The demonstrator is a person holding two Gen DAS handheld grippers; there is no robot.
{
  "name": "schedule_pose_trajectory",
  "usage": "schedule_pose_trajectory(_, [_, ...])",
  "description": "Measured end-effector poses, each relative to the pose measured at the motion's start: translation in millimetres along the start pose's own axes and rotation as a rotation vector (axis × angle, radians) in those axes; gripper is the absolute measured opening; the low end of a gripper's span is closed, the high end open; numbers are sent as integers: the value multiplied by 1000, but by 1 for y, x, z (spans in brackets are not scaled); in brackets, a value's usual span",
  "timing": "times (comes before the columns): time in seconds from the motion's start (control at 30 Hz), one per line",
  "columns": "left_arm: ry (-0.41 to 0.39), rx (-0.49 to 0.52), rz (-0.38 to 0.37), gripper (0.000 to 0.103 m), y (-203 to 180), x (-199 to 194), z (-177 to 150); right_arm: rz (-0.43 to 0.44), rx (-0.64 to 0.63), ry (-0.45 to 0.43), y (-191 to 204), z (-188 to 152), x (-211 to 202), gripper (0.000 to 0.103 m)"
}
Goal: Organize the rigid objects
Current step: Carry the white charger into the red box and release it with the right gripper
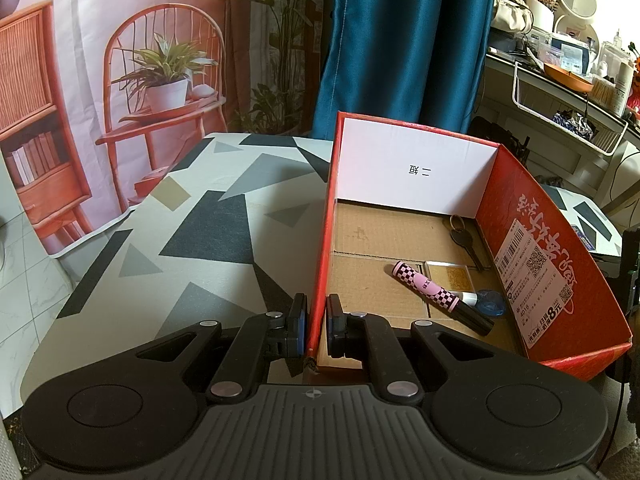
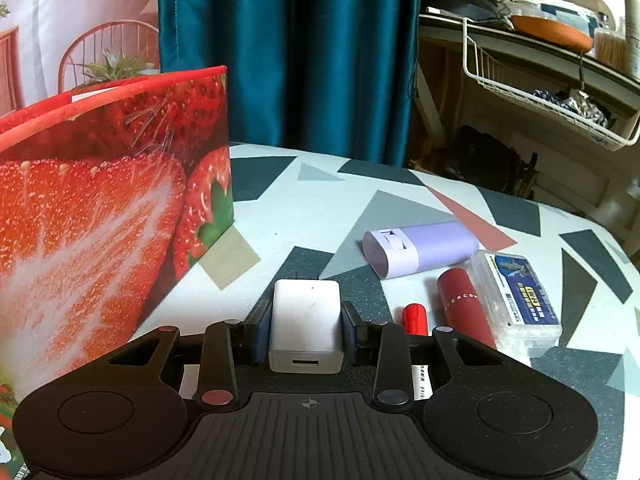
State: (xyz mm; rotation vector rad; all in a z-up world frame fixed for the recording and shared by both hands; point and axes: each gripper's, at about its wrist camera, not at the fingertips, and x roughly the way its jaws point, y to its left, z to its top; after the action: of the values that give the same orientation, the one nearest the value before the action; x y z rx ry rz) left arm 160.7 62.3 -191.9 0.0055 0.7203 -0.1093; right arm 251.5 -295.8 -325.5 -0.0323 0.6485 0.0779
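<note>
We note the left gripper (image 1: 313,326) clenched on the near left wall of the red box (image 1: 532,240), which stands on the patterned table (image 1: 192,220); along the box's right wall lie a key (image 1: 466,242), a small clear case (image 1: 452,276), a pink checked tube (image 1: 432,294) and a blue piece (image 1: 491,302). The right gripper (image 2: 306,330) grasps a white charger (image 2: 306,326) just beside the box's strawberry wall (image 2: 100,208). Toward the table's right edge we see a lilac case (image 2: 424,250), a red cap (image 2: 415,317), a dark red tube (image 2: 464,308) and a clear plastic box (image 2: 520,296).

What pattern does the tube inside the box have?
The tube has a pink-and-black checker pattern; the left wrist view shows it best.
</note>
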Motion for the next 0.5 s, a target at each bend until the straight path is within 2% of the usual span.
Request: schedule_pose_trajectory(0.5, [0, 0, 0, 11, 0, 0, 1, 14, 22, 7, -5, 1, 1, 32])
